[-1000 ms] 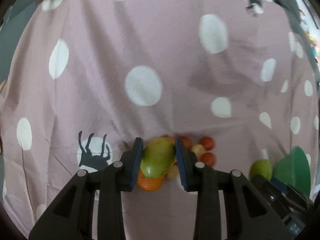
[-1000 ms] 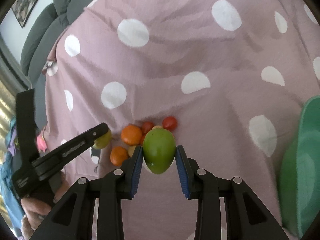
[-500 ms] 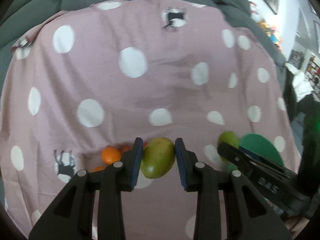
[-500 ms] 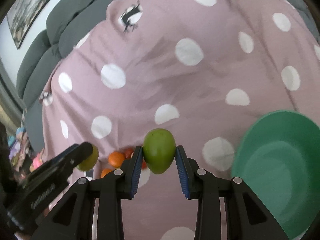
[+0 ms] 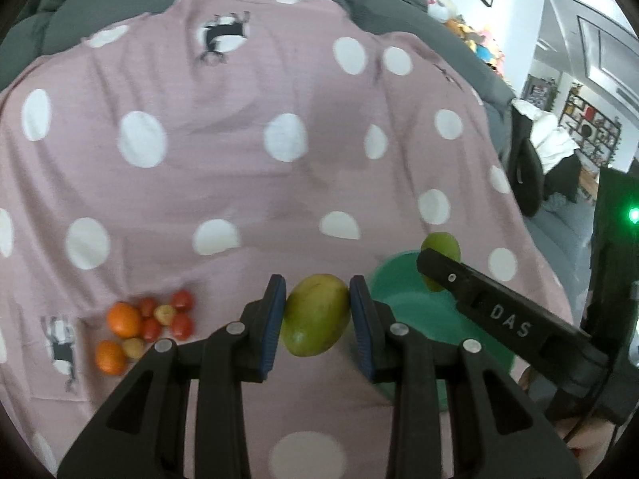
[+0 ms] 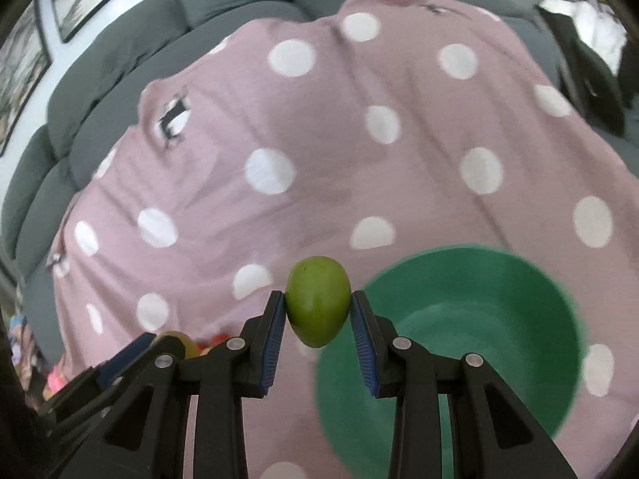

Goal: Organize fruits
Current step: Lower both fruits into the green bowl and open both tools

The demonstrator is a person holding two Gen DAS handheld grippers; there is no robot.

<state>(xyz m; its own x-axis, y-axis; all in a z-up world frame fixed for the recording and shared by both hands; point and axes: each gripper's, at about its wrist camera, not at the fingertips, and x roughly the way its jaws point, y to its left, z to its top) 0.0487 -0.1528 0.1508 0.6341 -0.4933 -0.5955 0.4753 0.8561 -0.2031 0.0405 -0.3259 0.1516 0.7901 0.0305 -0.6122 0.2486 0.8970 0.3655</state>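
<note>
**Two mangoes held, one in each hand-held gripper**

Two pads of the left hand-held gripper (image 5: pixel 317 315) pinch a yellow-green mango (image 5: pixel 314 314), carried above the pink polka-dot cloth (image 5: pixel 239 183). The right hand-held gripper (image 6: pixel 318 313) pinches a green mango (image 6: pixel 318 300) by its sides, just left of the green bowl (image 6: pixel 519 279) in its own view. In the left wrist view that bowl sits just right of the left gripper's mango. Left of it on the cloth lies a cluster of oranges (image 5: pixel 124 319) and small red tomatoes (image 5: pixel 181 325). Grey sofa cushions (image 6: pixel 120 72) rise behind the cloth.
</note>
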